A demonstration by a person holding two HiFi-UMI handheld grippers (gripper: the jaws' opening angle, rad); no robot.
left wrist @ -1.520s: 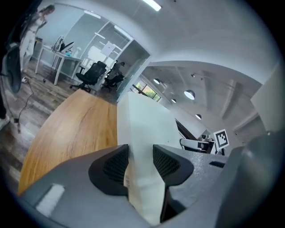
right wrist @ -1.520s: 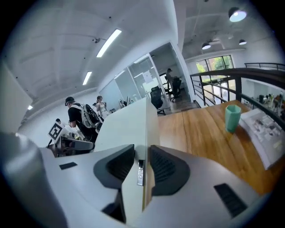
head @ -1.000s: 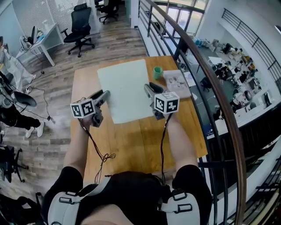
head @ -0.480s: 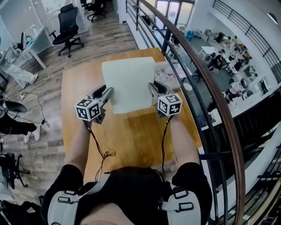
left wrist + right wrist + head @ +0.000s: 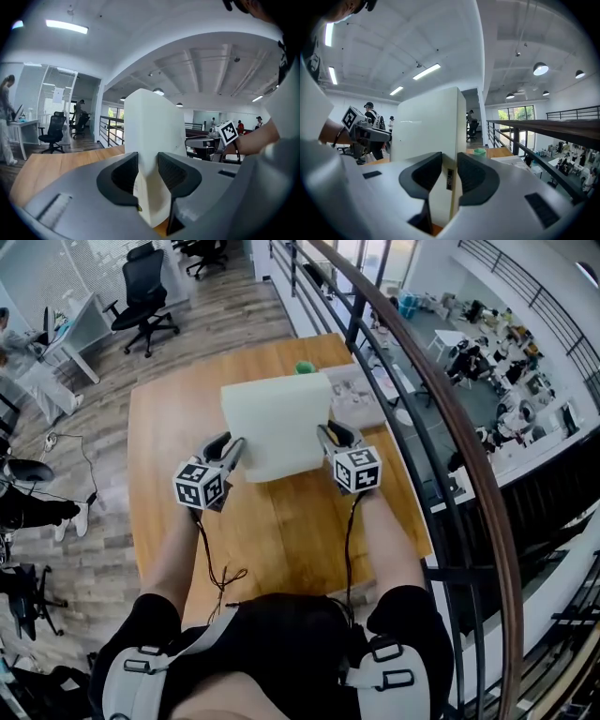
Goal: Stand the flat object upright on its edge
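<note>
One white board, two grippers, one green cup, one booklet. The board's tipped up near vertical over the middle of the wooden table. The left gripper is closing its jaws on the board's left edge, and the right gripper is pinching the right edge. The cup sits behind it, but I can't see inside. It's an open office with a railing alongside.

An open-plan office; swivel chairs beside desks; a mezzanine railing overlooks crowded workstations below.
</note>
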